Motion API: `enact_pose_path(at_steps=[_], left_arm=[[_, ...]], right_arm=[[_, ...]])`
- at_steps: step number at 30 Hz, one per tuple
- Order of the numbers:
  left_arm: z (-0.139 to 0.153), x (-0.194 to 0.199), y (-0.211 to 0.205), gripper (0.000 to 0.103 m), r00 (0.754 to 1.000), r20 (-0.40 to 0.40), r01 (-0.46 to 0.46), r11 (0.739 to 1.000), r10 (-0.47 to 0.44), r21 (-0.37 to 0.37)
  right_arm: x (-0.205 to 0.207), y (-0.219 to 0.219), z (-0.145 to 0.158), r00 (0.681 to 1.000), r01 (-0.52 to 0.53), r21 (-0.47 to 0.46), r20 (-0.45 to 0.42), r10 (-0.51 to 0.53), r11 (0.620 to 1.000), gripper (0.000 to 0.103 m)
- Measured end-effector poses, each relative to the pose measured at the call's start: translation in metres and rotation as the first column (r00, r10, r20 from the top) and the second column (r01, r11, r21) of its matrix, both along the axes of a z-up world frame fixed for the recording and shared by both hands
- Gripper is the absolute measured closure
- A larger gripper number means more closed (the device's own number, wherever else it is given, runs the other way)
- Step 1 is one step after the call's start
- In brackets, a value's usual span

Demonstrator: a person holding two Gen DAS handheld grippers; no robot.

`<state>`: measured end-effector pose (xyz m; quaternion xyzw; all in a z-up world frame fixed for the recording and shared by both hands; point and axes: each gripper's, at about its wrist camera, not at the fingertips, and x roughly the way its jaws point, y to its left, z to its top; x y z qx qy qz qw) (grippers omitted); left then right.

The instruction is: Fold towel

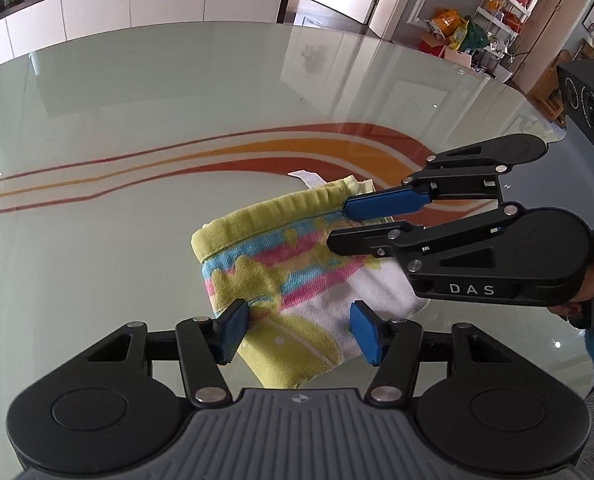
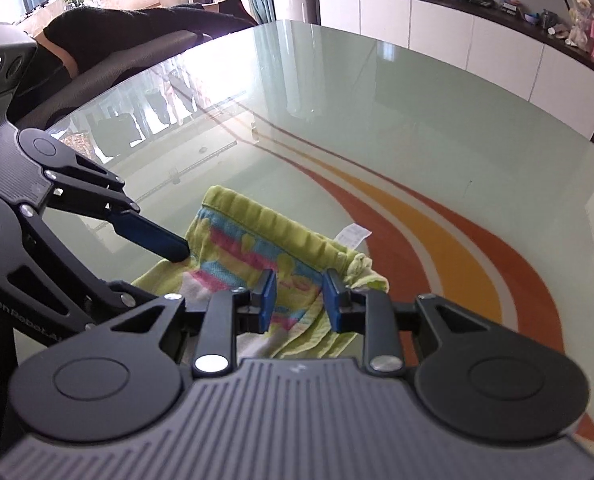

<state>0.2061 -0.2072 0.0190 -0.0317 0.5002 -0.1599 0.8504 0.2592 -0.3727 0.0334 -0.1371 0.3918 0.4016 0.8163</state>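
Observation:
A small towel [image 1: 281,276], lime green with pink, blue and white stripes, lies folded and bunched on the glass table; it also shows in the right wrist view [image 2: 249,240]. My left gripper [image 1: 297,334] is open, its blue pads either side of the towel's near end. My right gripper [image 2: 300,300] is open too, with the towel's striped edge between its pads; in the left wrist view it [image 1: 339,222] reaches in from the right over the towel's far green hem. A white label [image 2: 353,236] sticks out at the towel's far corner.
The pale green glass table [image 1: 137,120] has orange and red curved stripes [image 2: 449,248]. A white sideboard [image 1: 137,0] stands behind it, a dark sofa [image 2: 137,40] to the left, and a shelf with bags [image 1: 477,28] at the far right.

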Motion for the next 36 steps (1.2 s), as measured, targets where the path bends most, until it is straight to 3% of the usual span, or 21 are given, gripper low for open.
enact_pose_path(at_steps=[6, 11, 22, 28, 30, 33, 36], left_arm=[[0.007, -0.007, 0.007, 0.042, 0.998, 0.021, -0.061, 0.998, 0.062, -0.031], [0.018, -0.022, 0.016, 0.038, 0.991, 0.049, -0.119, 0.991, 0.121, -0.054], [0.002, -0.042, 0.014, 0.037, 0.979, -0.003, -0.206, 0.978, 0.206, -0.038], [0.000, -0.047, 0.017, 0.034, 0.964, 0.007, -0.266, 0.962, 0.267, -0.057], [0.002, -0.053, 0.018, 0.028, 0.956, 0.026, -0.290, 0.955, 0.292, -0.059], [0.007, -0.066, 0.017, 0.018, 0.947, 0.070, -0.311, 0.950, 0.313, -0.038], [0.012, -0.080, 0.015, 0.016, 0.939, 0.102, -0.327, 0.945, 0.328, -0.025]], right_arm=[[-0.028, -0.014, 0.023, 0.999, 0.015, 0.061, 0.048, -0.018, 0.998, 0.072], [-0.044, -0.017, 0.031, 0.997, 0.021, 0.055, 0.068, -0.025, 0.998, 0.071], [-0.054, -0.014, 0.000, 0.996, 0.090, 0.001, -0.003, -0.090, 0.996, 0.072], [-0.061, -0.016, -0.001, 0.990, 0.139, 0.024, 0.012, -0.140, 0.990, 0.070], [-0.070, -0.020, 0.007, 0.986, 0.160, 0.047, 0.034, -0.161, 0.986, 0.064], [-0.089, -0.027, 0.023, 0.978, 0.187, 0.086, 0.077, -0.194, 0.979, 0.047], [-0.110, -0.029, 0.034, 0.969, 0.208, 0.093, 0.117, -0.218, 0.974, 0.033]])
